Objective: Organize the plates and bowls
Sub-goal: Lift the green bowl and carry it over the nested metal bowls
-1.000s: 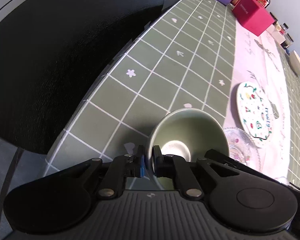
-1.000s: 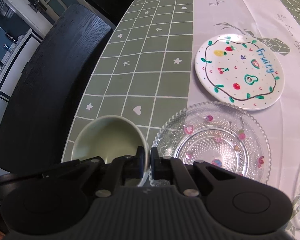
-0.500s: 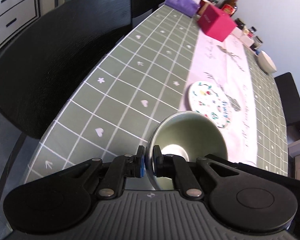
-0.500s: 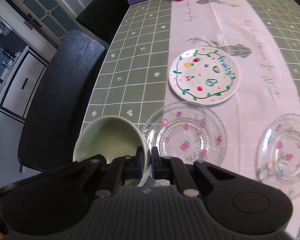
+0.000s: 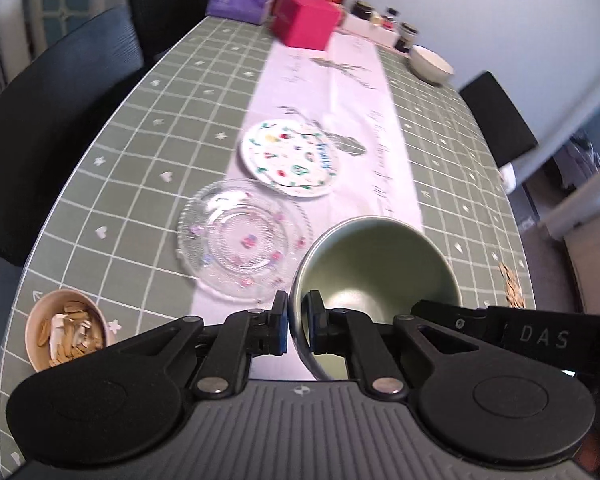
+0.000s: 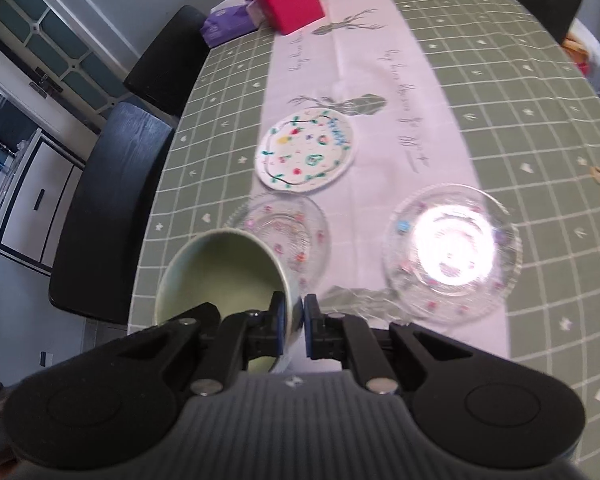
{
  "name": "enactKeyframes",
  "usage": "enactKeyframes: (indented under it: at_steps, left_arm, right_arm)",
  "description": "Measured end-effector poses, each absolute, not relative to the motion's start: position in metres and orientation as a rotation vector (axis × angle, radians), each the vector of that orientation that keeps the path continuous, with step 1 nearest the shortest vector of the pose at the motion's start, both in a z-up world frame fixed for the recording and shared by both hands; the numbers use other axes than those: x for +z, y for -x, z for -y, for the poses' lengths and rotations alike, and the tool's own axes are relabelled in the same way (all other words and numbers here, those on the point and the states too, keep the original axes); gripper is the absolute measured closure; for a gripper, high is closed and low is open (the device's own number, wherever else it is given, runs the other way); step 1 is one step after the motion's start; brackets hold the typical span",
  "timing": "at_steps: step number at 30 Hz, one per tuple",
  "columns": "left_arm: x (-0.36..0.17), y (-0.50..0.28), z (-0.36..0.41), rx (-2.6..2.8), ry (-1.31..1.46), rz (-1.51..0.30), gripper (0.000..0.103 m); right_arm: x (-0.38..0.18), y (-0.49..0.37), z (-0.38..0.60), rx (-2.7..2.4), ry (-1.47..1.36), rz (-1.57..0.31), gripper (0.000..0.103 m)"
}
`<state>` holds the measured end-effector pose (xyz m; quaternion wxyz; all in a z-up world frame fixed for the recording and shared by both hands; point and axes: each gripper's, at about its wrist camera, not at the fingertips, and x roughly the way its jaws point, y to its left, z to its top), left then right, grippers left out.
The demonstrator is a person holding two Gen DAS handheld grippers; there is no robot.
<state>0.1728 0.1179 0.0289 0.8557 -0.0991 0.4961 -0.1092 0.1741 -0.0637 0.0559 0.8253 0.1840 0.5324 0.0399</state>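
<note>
Left wrist view: small tan bowl (image 5: 65, 328) holds seed shells (image 5: 69, 334).

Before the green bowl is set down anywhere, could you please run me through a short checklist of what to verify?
1. Left tongs pinch the green bowl by its rim: ok.
2. Right tongs pinch the same bowl's rim on the opposite side: ok.
3. Bowl is empty inside: ok.
4. Bowl is level: not ok, it looks tilted in both views.
5. White bowl at the far end of the table is empty: cannot tell.
6. Near glass plate and painted plate each lie flat and bare: ok.
</note>
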Motion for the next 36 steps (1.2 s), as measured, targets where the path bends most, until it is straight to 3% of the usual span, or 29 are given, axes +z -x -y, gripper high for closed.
enactKeyframes:
  at_steps: [15,26,36]
  left_arm:
    - [0.022,-0.087,-0.043,-0.340,0.082,-1.131,0.093]
    - [-0.019,-0.077,-0.032,-0.367,0.062,-1.232,0.093]
    - [-0.024,-0.073,-0.022,-0.389,-0.045,-1.187,0.092]
  right_arm:
    - [0.051,-0.069,0.135,0.034,-0.437,-1.187,0.096]
    - [0.004,-0.055,0.153,0.045,-0.464,-1.282,0.095]
    - [-0.008,-0.058,0.145,0.078,-0.374,-1.299,0.096]
